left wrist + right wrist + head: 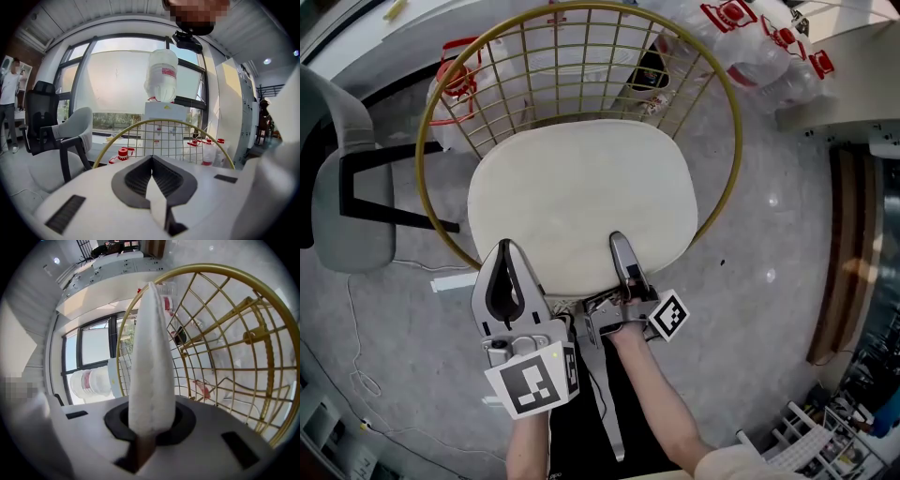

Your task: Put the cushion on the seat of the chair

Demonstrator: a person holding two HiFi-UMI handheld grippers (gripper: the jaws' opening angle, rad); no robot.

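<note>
The white cushion [581,202] lies flat over the seat of the gold wire chair [727,103]. My left gripper [506,246] is at the cushion's near left edge, its jaws closed side by side. In the left gripper view a white sliver of cushion [157,199] shows between the dark pads of the left gripper [152,161]. The right gripper [617,239], rolled onto its side, is shut on the near edge right of the middle. In the right gripper view the right gripper [150,427] clamps the cushion [152,357], seen edge-on, before the wire back [262,357].
A grey armchair [337,187] stands left of the gold chair. Water jugs with red caps [455,84] sit behind it, more at the back right [759,37]. A thin cable [356,375] lies on the floor. A person [8,108] stands far off at the left.
</note>
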